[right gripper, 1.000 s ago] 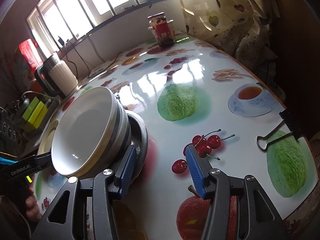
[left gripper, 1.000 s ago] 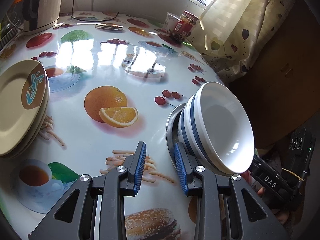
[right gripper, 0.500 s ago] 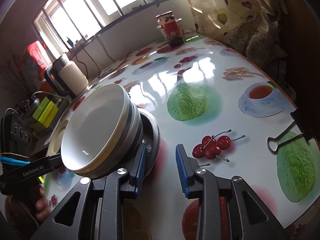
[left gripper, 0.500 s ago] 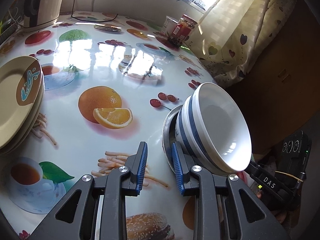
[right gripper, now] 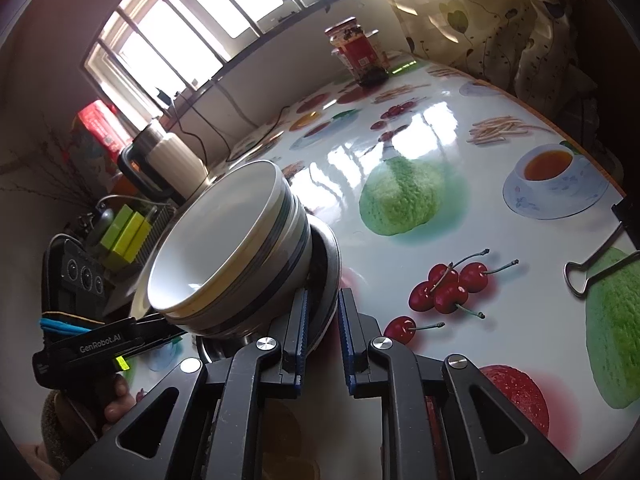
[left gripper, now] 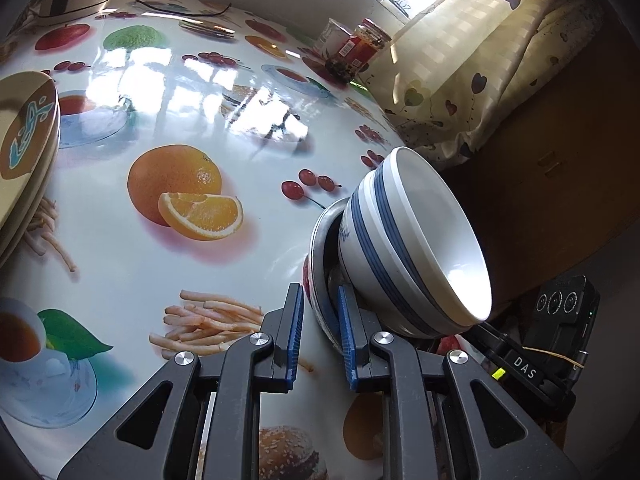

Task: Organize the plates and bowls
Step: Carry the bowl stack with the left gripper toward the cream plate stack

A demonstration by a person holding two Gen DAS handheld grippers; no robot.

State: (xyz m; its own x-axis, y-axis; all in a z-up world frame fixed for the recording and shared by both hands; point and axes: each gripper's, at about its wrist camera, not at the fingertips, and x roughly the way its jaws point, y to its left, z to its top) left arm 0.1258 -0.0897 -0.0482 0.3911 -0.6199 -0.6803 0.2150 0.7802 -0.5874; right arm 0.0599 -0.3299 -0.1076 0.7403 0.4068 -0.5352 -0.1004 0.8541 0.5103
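Resting on a shallow round grey metal plate [left gripper: 320, 240], a stack of white ceramic bowls with blue bands [left gripper: 416, 240] sits between the two grippers on the glossy fruit-printed tablecloth [left gripper: 160, 128]. In the left wrist view the left gripper [left gripper: 318, 332] has just been closing its blue-padded jaws, and they now clamp the near rim of the metal plate, one pad outside the rim and one inside against the foot of the bowls. In the right wrist view the right gripper [right gripper: 322, 324] has likewise been closing and pinches the opposite rim of the same plate, with the bowls just left of its jaws. Ahead and far to the left of the left jaws lies a stack of beige plates with a brown and teal centre [left gripper: 24, 140]. Well beyond both jaws a red-labelled glass jar [right gripper: 358, 54] stands near the heart-patterned curtain [left gripper: 480, 60]. To the right of the right jaws lies a black binder clip [right gripper: 600, 260]
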